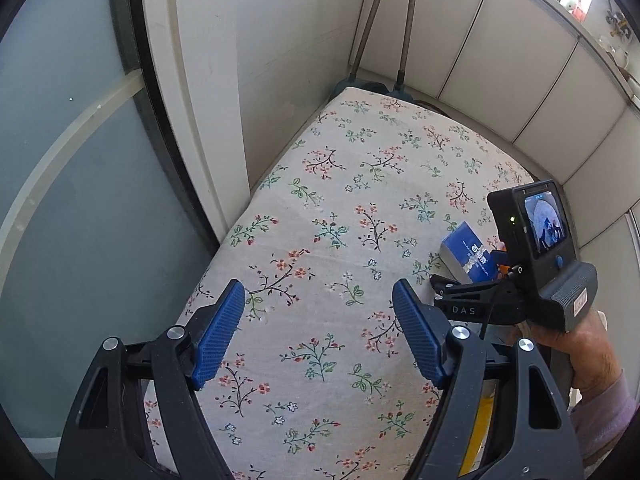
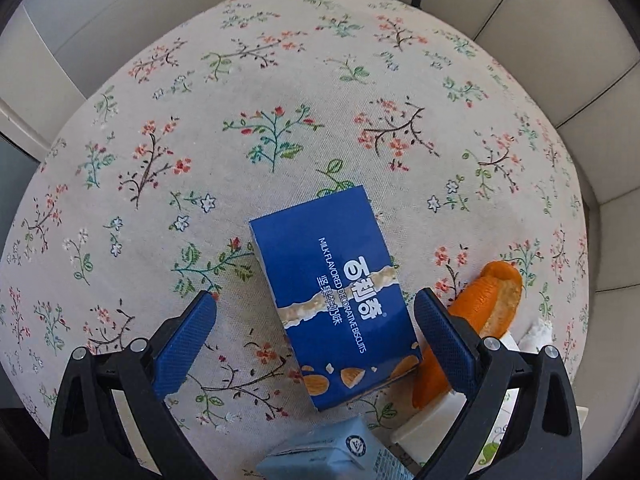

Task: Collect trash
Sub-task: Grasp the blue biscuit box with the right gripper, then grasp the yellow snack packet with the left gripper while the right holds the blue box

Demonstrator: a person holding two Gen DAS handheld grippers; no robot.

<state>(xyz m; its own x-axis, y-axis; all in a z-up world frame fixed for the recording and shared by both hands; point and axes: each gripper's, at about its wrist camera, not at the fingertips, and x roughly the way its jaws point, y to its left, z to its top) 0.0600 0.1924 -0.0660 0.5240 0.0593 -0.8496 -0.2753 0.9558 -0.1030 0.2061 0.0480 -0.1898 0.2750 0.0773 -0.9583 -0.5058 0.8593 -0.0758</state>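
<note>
A blue biscuit box (image 2: 336, 300) lies flat on the floral tablecloth (image 2: 280, 80). My right gripper (image 2: 316, 344) points steeply down over it, open, with the box between its blue pads and a wide gap on the left side. Right of the box lies an orange bread-like piece (image 2: 484, 304), with crumpled white tissue (image 2: 538, 336) beside it. A light-blue carton (image 2: 332, 456) shows at the bottom edge. My left gripper (image 1: 318, 332) hangs open over bare cloth, nothing between its fingers. In the left wrist view, the blue box (image 1: 468, 256) lies far right, partly hidden by the right-hand tool.
The table stands in a corner: white panel walls (image 1: 500, 60) behind and to the right, a frosted glass door (image 1: 72, 200) on the left. Two metal poles (image 1: 404, 40) lean in the far corner. A person's hand (image 1: 580, 352) grips the right tool.
</note>
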